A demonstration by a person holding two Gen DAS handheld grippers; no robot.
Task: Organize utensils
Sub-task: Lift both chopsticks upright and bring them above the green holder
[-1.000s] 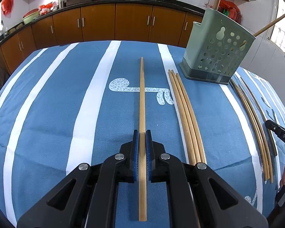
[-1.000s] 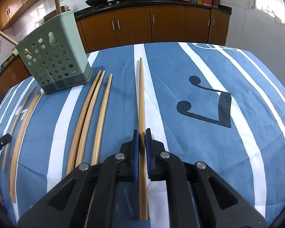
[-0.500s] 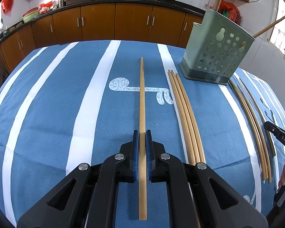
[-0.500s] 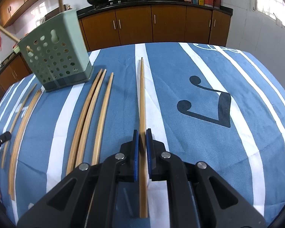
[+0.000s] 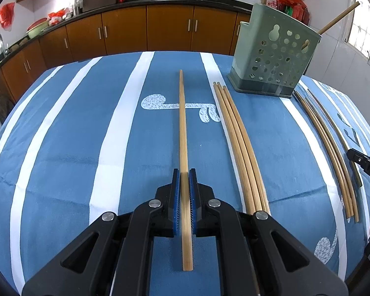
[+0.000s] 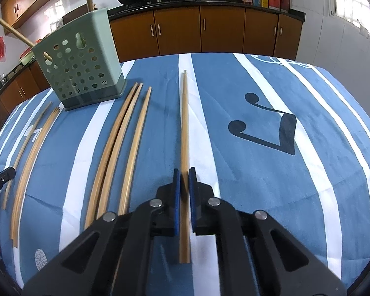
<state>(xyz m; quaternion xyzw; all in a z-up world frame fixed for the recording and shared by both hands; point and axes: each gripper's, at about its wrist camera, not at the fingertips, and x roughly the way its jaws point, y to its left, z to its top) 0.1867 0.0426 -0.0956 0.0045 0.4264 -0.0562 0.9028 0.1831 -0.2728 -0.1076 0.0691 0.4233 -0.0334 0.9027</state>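
In the left wrist view my left gripper (image 5: 184, 172) is shut on a long bamboo chopstick (image 5: 182, 123) that points away over the blue striped cloth (image 5: 86, 135). My right gripper (image 6: 184, 171) is likewise shut on a bamboo chopstick (image 6: 184, 123) lying along a white stripe. A pale green perforated holder (image 5: 271, 54) stands at the far right of the left view; the holder (image 6: 79, 69) is at the far left of the right view. Two sticks (image 5: 338, 17) lean out of its top.
Three loose chopsticks (image 5: 236, 135) lie right of the left gripper. Another three chopsticks (image 6: 125, 143) lie left of the right gripper. The right gripper's tip (image 5: 365, 167) shows at the left view's right edge. Brown cabinets (image 5: 170, 29) run along the back.
In the right wrist view the held chopstick's near end now sits a little higher between the pads. The left view shows no real change.
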